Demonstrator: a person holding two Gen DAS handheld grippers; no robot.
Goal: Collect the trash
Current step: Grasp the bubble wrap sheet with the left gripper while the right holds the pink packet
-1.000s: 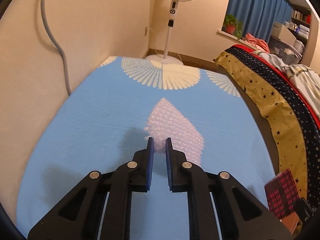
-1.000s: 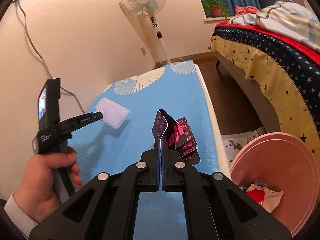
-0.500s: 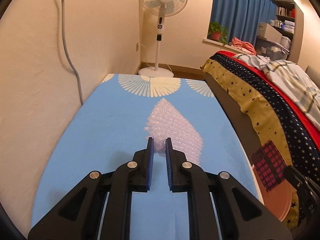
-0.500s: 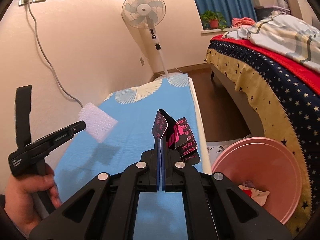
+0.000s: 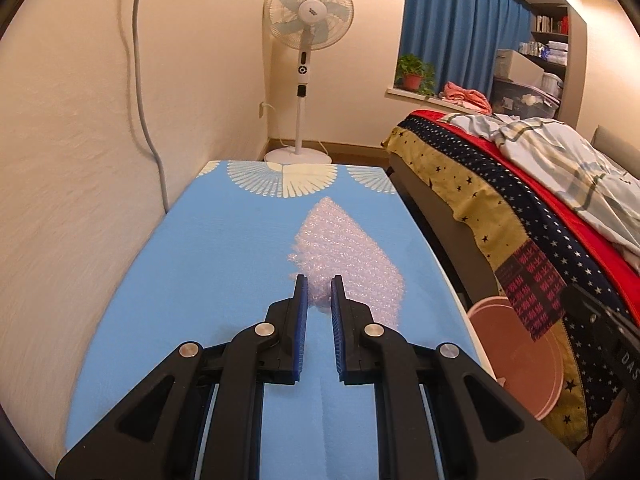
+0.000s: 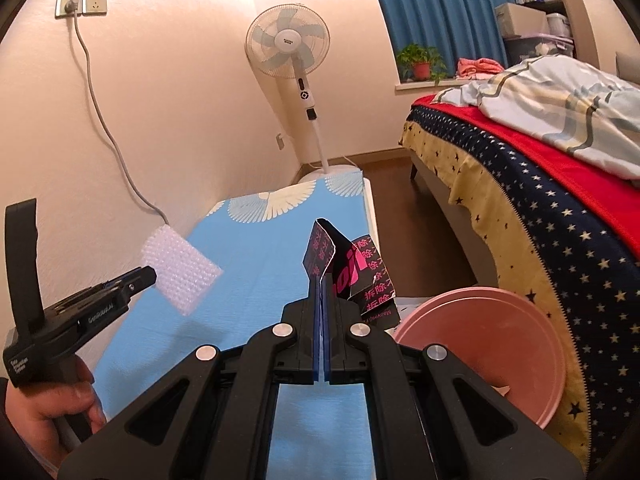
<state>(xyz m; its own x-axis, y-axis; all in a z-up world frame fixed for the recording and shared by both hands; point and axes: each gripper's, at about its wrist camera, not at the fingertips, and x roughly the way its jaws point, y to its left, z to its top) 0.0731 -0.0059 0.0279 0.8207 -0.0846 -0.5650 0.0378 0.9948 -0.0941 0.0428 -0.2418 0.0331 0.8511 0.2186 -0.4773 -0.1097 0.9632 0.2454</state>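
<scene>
My left gripper (image 5: pixel 319 280) is shut on a sheet of white bubble wrap (image 5: pixel 344 252) and holds it in the air above the blue table (image 5: pixel 224 264). It also shows in the right wrist view (image 6: pixel 140 280) with the bubble wrap (image 6: pixel 180 272). My right gripper (image 6: pixel 322 278) is shut on a black wrapper with pink print (image 6: pixel 352 272), held above the table's right side. A pink bin (image 6: pixel 480 348) stands on the floor to the right, between table and bed. It also shows in the left wrist view (image 5: pixel 516 364), with the wrapper (image 5: pixel 528 284) above it.
A wall runs along the table's left side, with a cable (image 6: pixel 108 136) hanging from a socket. A standing fan (image 5: pixel 306 40) is past the table's far end. A bed with a starred cover (image 6: pixel 540 208) lies to the right.
My left gripper has lifted the bubble wrap off the table. My right gripper has risen with the wrapper, staying beside the pink bin.
</scene>
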